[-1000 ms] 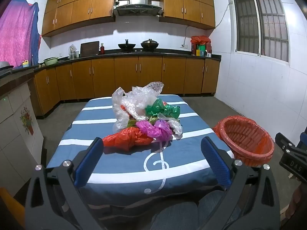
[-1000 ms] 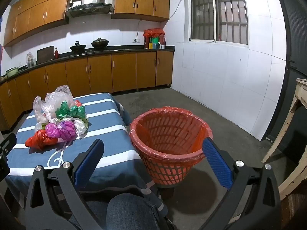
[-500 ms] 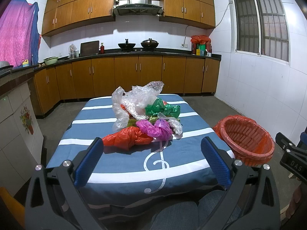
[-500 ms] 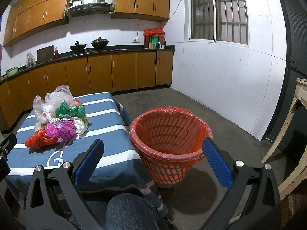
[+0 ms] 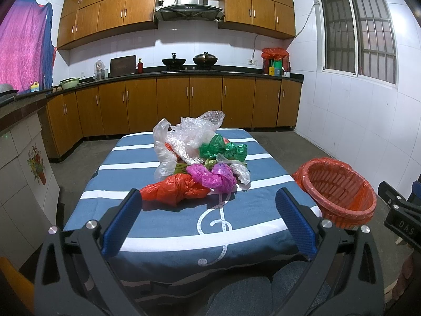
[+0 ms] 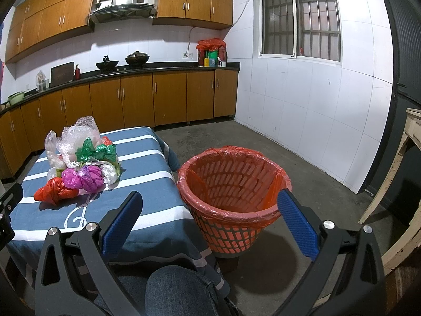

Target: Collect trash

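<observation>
A pile of crumpled plastic trash lies mid-table on a blue striped cloth (image 5: 168, 226): a red bag (image 5: 173, 188) nearest me, a magenta bag (image 5: 213, 176), a green bag (image 5: 223, 150) and clear bubble wrap (image 5: 189, 137). The pile also shows in the right wrist view (image 6: 79, 166). An orange basket (image 5: 339, 189) lined with a red bag stands on the floor right of the table; it also shows in the right wrist view (image 6: 234, 184). My left gripper (image 5: 209, 197) is open and empty, short of the pile. My right gripper (image 6: 209, 197) is open and empty, in front of the basket.
Wooden kitchen cabinets (image 5: 184, 105) and a counter with pots run along the back wall. A tiled counter (image 5: 23, 163) stands left of the table. A pale wooden table leg (image 6: 394, 173) stands at the far right. My knee (image 6: 179, 289) is below the right gripper.
</observation>
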A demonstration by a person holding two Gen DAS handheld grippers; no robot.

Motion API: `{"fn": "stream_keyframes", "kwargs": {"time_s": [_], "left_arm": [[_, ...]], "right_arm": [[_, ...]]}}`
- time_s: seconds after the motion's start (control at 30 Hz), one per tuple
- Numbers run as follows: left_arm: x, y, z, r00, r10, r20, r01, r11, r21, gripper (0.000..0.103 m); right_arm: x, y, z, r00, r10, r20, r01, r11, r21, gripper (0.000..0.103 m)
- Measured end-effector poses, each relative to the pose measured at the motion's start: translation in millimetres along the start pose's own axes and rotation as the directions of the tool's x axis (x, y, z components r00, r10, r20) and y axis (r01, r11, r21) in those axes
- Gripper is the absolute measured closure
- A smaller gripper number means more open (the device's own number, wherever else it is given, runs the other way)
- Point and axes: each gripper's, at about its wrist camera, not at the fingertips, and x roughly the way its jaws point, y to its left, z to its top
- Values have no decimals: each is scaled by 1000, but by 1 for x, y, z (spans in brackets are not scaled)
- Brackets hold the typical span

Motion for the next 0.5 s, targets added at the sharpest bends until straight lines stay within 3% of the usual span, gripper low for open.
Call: {"fn": "stream_keyframes", "kwargs": {"time_s": [0.5], "left_arm": [[0,0,0,1000,0,-1,0,1000,1,4]], "right_arm": [[0,0,0,1000,-1,-1,1,1000,-1,2]]}}
